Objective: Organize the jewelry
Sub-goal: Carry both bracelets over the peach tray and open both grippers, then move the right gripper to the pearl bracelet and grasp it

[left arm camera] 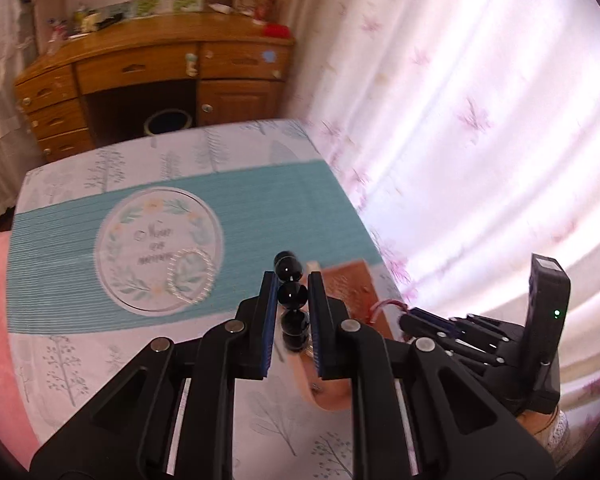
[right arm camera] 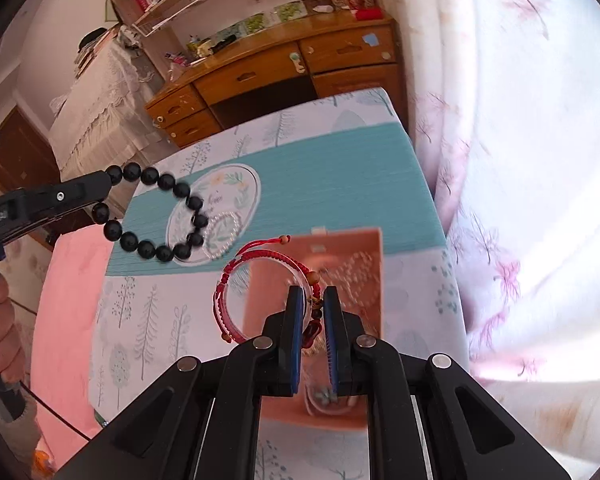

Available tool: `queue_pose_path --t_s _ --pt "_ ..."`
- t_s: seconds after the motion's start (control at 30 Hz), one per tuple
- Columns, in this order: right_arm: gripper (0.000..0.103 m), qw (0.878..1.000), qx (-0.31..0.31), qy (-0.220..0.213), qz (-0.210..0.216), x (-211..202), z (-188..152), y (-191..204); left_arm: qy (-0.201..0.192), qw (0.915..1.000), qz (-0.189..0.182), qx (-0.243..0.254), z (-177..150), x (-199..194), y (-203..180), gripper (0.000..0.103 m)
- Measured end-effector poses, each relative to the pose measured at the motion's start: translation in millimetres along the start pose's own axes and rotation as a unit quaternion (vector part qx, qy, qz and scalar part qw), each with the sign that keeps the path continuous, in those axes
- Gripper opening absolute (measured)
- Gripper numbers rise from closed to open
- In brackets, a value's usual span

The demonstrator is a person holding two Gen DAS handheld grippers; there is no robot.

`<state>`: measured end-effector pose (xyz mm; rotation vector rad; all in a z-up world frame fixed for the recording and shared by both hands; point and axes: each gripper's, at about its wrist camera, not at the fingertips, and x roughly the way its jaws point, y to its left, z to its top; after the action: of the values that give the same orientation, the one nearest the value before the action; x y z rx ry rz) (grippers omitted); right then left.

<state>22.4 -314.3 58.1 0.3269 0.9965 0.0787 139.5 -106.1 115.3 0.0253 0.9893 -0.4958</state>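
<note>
Carrying a bracelet in each tool, the person looks to be midway through moving the pieces toward the jewelry box (right arm camera: 340,272), the copper-pink open box lying near the right edge of the table (right arm camera: 152,320). The left gripper (left arm camera: 293,300) has its jaws nearly closed on the black bead bracelet (right arm camera: 156,216), pinching one bead between the blue pads while the rest of the loop hangs free in the air above the teal mat (right arm camera: 340,168). The right gripper (right arm camera: 314,312) is closed down almost fully on the red cord bracelet (right arm camera: 260,276), whose loop droops to the left of the fingers, over the box's left edge. A pearl bracelet (left arm camera: 191,276) lies on the round printed emblem of the mat, untouched, so at least one piece seems left to collect. The next move probably calls for lowering the red cord loop fully inside the box walls before the jaws part, since the cord now straddles the rim. The beads should follow, kept clear of the right tool. Which compartment suits each piece cannot be told; the box interior is blurred.
</note>
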Motion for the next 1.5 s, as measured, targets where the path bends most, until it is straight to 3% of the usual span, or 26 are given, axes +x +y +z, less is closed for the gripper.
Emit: queue_pose_path --t_s 0.23,0.4,0.47,0.67,0.7,0.83,1.13,1.5 --pt "0.01 0.999 0.034 0.013 0.0 -15.6 -55.6 -34.1 0.059 0.9976 -0.017 0.031 -26.6 44.8 -58.8 0.012" --pt "0.01 0.999 0.038 0.025 -0.013 -11.2 -77.1 -49.9 0.056 0.9966 -0.017 0.058 -33.6 79.7 -82.4 0.012" --pt "0.01 0.999 0.039 0.028 -0.016 -3.6 -76.4 -50.2 0.061 0.9961 -0.003 0.065 -35.0 97.7 -79.1 0.012" --pt "0.01 0.999 0.019 0.029 -0.025 10.4 -66.8 -37.2 0.137 0.9882 0.035 0.059 -48.0 151.1 -42.9 0.017" --pt "0.01 0.999 0.017 0.032 -0.025 14.3 -63.8 -34.1 0.14 0.988 0.037 0.053 -49.6 151.7 -37.1 0.02" --pt "0.01 0.999 0.01 0.04 -0.028 27.7 -58.7 -26.0 0.121 0.9913 0.033 0.038 -51.4 136.9 -21.2 0.056" --pt "0.01 0.997 -0.004 0.054 -0.052 65.9 -32.5 -9.8 0.093 0.9945 0.041 0.026 -54.8 108.3 11.8 0.057" --pt "0.014 0.997 -0.002 0.056 -0.058 74.8 -9.1 1.8 0.087 0.9947 0.052 -0.018 -79.8 96.8 60.8 0.057"
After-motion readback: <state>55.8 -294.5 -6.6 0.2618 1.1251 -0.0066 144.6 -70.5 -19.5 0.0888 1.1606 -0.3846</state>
